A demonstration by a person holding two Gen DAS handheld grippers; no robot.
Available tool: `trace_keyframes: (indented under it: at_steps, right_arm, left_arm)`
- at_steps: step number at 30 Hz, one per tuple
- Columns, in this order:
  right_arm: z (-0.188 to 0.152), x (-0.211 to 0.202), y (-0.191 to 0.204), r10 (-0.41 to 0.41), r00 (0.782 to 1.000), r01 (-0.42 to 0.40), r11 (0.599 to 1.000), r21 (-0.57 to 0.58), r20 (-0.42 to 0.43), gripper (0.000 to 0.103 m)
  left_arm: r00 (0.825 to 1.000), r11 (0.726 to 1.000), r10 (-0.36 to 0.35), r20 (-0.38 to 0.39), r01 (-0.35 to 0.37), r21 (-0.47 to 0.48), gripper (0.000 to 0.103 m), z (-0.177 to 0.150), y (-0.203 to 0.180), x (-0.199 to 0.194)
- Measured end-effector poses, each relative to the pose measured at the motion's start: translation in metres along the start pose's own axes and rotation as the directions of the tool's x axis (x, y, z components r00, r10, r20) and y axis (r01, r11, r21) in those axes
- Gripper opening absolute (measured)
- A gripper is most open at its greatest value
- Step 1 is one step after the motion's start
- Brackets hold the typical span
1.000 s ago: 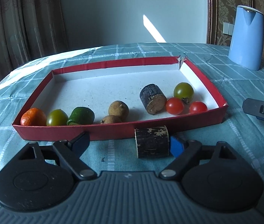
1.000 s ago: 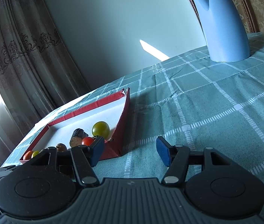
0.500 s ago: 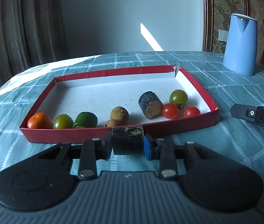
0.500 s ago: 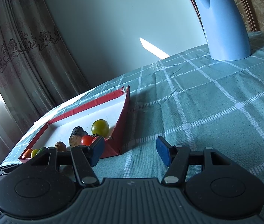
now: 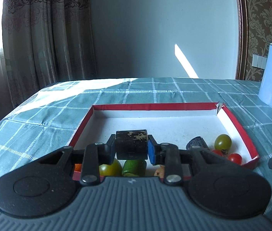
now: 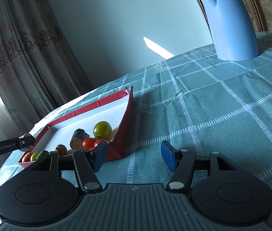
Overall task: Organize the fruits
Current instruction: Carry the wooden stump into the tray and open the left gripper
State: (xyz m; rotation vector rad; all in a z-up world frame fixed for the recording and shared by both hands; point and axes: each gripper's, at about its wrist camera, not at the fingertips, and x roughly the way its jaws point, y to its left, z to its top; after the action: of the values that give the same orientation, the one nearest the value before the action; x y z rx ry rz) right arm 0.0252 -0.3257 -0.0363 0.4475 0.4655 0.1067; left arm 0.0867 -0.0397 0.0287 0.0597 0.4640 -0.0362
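left gripper (image 5: 131,150): jaws clamped on dark cylinder (image 5: 131,144), carried above red tray (image 5: 155,106) for drop-in.
right gripper (image 6: 134,156): jaws wide, parked empty on counter (image 6: 213,105).
cylinder type: possibly sugarcane, unclear.

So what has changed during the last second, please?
The left claw closed on the dark cylinder piece that lay on the tablecloth before the red tray, and lifted it over the tray's near edge. The right claw stayed open, and the fruits in the tray did not move.
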Motion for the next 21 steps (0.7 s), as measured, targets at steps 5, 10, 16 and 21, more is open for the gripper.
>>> trace_keyframes:
  at_steps: [5,10,16,21]
  right_arm:
    - [0.0,0.001,-0.001,-0.002,1.0,0.002,1.0,0.0,-0.006,0.06]
    - [0.0,0.002,0.001,0.0,1.0,0.0,1.0,-0.006,-0.011,0.061]
    - [0.0,0.002,0.002,0.003,1.0,-0.003,1.0,-0.015,-0.01,0.061]
    - [0.0,0.002,0.002,0.002,1.0,-0.002,1.0,-0.015,-0.009,0.061]
  left_arm:
    - [0.999,1.0,0.004,-0.047,-0.005,-0.03,0.03,0.005,0.009,0.028]
    - [0.997,0.999,-0.001,-0.071,-0.002,-0.04,0.031,0.003,0.012,0.042]
    - [0.997,0.999,0.015,-0.081,-0.018,-0.036,0.06,-0.002,0.013,0.049]
    - [0.996,1.0,0.017,-0.089,-0.018,-0.017,0.074,-0.006,0.01,0.051]
